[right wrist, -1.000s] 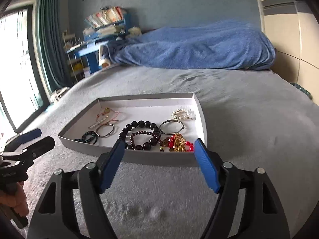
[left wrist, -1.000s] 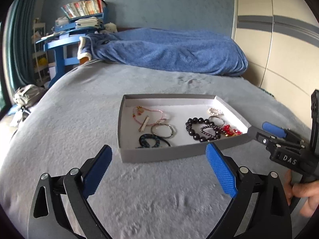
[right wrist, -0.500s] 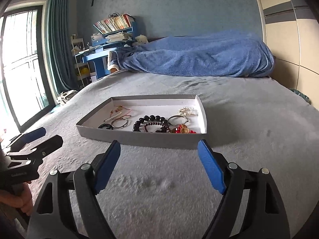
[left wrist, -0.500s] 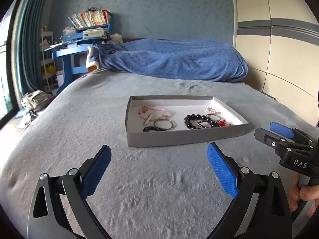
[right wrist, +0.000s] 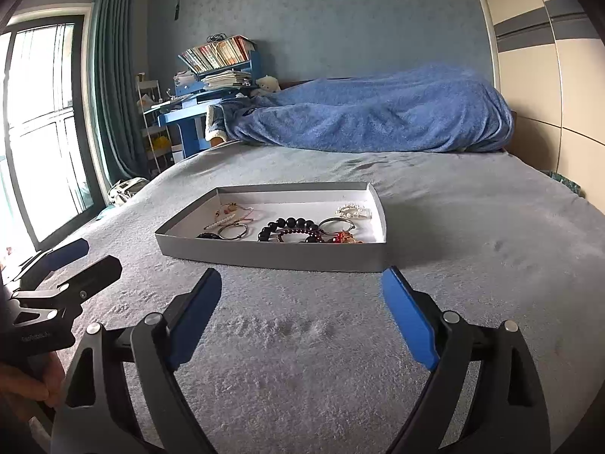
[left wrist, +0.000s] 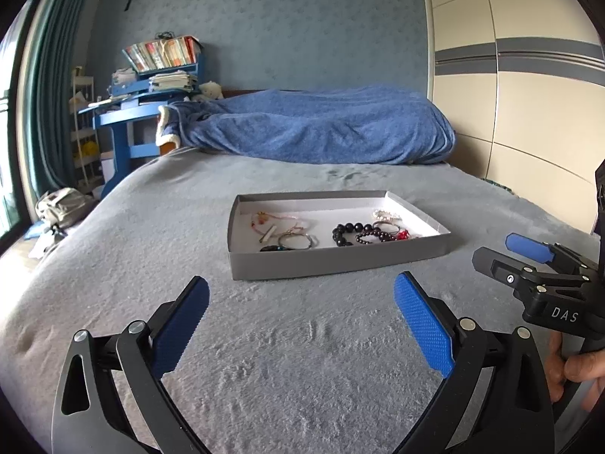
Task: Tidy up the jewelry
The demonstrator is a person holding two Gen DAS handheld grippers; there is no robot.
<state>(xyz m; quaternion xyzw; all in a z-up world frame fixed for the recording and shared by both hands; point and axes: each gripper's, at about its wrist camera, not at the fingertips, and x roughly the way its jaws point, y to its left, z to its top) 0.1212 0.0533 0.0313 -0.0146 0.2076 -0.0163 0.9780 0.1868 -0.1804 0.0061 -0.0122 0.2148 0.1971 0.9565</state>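
While both my left gripper (left wrist: 300,325) and right gripper (right wrist: 302,316) hover spread and empty above the grey fleece bedspread (left wrist: 151,249), every bracelet lies inside the shallow grey cardboard tray (right wrist: 264,259) ahead, so little sorting seems left.

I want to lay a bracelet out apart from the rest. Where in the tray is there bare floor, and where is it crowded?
Bare floor runs along the tray's far wall, behind the jewelry, widest mid-tray between the pink string bracelet and the pearl piece. The near right corner is crowded: black beads, bangle and red charm bunch together there.
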